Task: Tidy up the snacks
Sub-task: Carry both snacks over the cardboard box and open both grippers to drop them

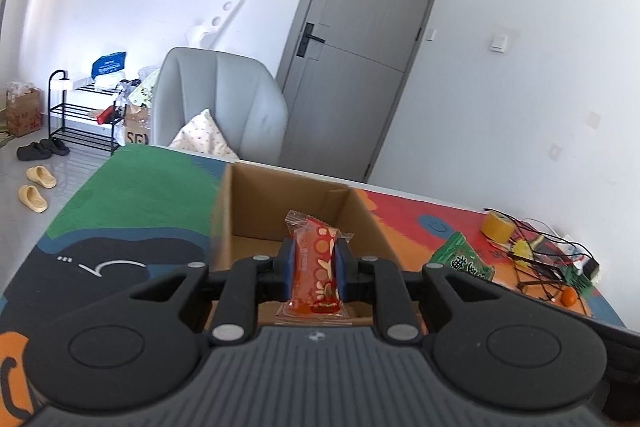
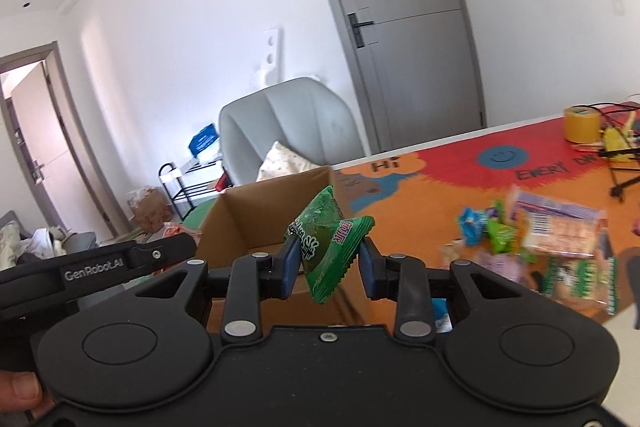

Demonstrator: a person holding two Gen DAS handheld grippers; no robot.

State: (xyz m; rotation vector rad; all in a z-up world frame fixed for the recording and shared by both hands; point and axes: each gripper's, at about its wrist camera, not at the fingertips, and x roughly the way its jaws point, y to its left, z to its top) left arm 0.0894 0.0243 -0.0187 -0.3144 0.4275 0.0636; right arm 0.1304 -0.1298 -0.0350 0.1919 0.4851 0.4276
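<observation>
Left to right, relative to the cardboard box on the desk: left gripper, fingers closed on a red snack bar above the box's near edge; right gripper, fingers clamping a green snack packet just right of the box. The box floor appears bare where visible. A pile of snacks remains on the desk, right of the box.

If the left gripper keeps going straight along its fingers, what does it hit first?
Probably the open cardboard box: the left gripper, shut on the red snack packet, points into it. Depth is uncertain.
</observation>
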